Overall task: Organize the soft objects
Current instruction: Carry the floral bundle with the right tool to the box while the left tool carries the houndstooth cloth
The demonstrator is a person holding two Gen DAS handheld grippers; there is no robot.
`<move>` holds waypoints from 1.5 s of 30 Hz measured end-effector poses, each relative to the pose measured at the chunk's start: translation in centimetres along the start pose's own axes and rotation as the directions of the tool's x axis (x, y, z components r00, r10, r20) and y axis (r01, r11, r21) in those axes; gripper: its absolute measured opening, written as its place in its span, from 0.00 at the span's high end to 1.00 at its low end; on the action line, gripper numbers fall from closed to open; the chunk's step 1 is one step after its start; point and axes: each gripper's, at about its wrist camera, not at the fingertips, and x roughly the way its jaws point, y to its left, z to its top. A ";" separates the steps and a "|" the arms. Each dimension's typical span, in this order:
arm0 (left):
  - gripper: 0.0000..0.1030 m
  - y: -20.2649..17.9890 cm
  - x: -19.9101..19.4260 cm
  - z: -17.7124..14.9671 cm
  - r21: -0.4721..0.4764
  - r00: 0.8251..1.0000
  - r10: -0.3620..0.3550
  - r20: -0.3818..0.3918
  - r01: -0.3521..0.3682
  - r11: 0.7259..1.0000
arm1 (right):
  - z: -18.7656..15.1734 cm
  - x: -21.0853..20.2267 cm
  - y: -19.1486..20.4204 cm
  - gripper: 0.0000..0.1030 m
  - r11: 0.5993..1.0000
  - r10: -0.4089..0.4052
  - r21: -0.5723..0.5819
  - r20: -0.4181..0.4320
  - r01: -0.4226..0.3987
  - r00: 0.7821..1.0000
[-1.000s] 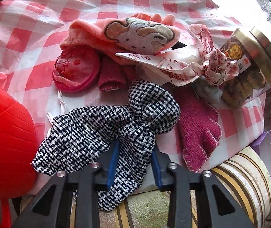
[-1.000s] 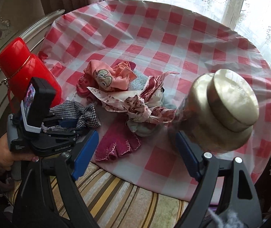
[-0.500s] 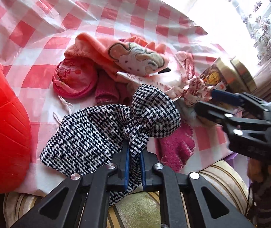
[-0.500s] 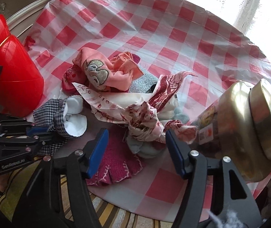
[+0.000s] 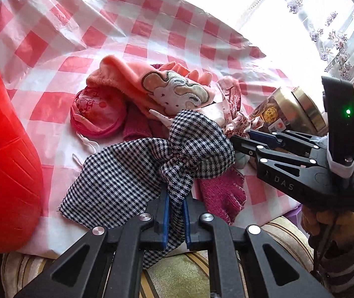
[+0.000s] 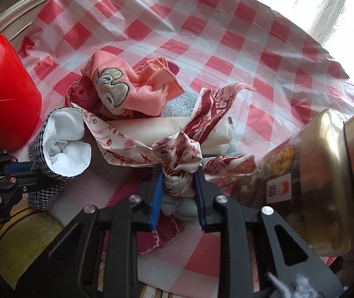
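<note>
Soft cloths lay heaped near the table's front edge. The left gripper (image 5: 175, 209) was clamped tight on the houndstooth cloth (image 5: 132, 171); the right gripper (image 6: 178, 182) was closing its jaws round the knot of the red-printed scarf (image 6: 179, 160). I'd have lifted each slowly and apart, minding the gold-lidded jar (image 6: 326, 173) just beside the scarf.

Houndstooth cloth (image 5: 137, 171) lifted; red-print knotted cloth (image 6: 179, 159) on pile.
</note>
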 end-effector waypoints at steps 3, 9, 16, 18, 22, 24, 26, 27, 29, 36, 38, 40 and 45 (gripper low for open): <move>0.91 -0.2 -0.3 -0.1 0.000 1.000 -0.003 0.014 0.003 1.000 | -0.1 -1.0 -0.3 0.75 0.999 0.018 0.029 0.021 -0.019 1.000; 0.91 -1.2 -1.0 -0.4 0.003 0.999 0.001 0.053 -0.001 1.000 | -0.7 -3.4 -0.8 0.75 0.996 0.043 0.078 0.062 -0.048 0.997; 0.91 -1.9 -3.2 -1.3 -0.014 0.994 0.001 0.106 0.001 1.000 | -2.1 -6.3 -1.1 0.75 0.991 0.063 0.113 0.101 -0.074 0.993; 0.91 -2.4 -3.8 -1.5 -0.014 0.993 0.001 0.116 0.001 1.000 | -2.8 -7.2 -1.4 0.75 0.989 0.070 0.125 0.114 -0.084 0.991; 0.91 -3.4 -4.8 -2.0 -0.005 0.992 -0.005 0.127 0.006 1.000 | -4.3 -9.1 -2.1 0.75 0.985 0.074 0.147 0.136 -0.094 0.988; 0.91 -4.1 -5.0 -2.1 -0.001 0.991 -0.006 0.134 0.006 1.000 | -5.1 -10.0 -2.6 0.75 0.982 0.075 0.160 0.147 -0.098 0.986; 0.91 -4.6 -5.4 -2.3 0.002 0.990 -0.007 0.141 0.006 1.000 | -6.1 -10.8 -3.2 0.75 0.980 0.069 0.176 0.155 -0.096 0.986; 0.91 -5.0 -5.3 -2.1 0.002 0.989 -0.007 0.144 0.007 1.000 | -6.5 -11.2 -3.4 0.75 0.978 0.066 0.184 0.159 -0.095 0.985; 0.91 -5.7 -5.2 -2.2 0.009 0.989 -0.007 0.149 0.006 1.000 | -7.4 -11.9 -4.0 0.75 0.976 0.056 0.200 0.162 -0.088 0.985; 0.91 -8.4 -5.4 -2.7 0.053 0.989 -0.017 0.148 0.009 0.999 | -10.9 -13.6 -6.0 0.75 0.964 0.013 0.260 0.164 -0.056 0.986; 0.91 -9.2 -5.4 -2.8 0.067 0.989 -0.021 0.145 0.011 0.998 | -11.9 -14.1 -6.7 0.75 0.958 0.004 0.283 0.164 -0.051 0.987; 0.91 -10.0 -5.4 -3.0 0.083 0.990 -0.024 0.142 0.012 0.996 | -12.8 -14.7 -7.5 0.75 0.951 -0.006 0.306 0.168 -0.047 0.986; 0.91 -12.6 -5.0 -3.3 0.128 0.991 -0.038 0.128 0.022 0.992 | -15.7 -16.7 -10.2 0.75 0.926 -0.049 0.377 0.184 -0.024 0.982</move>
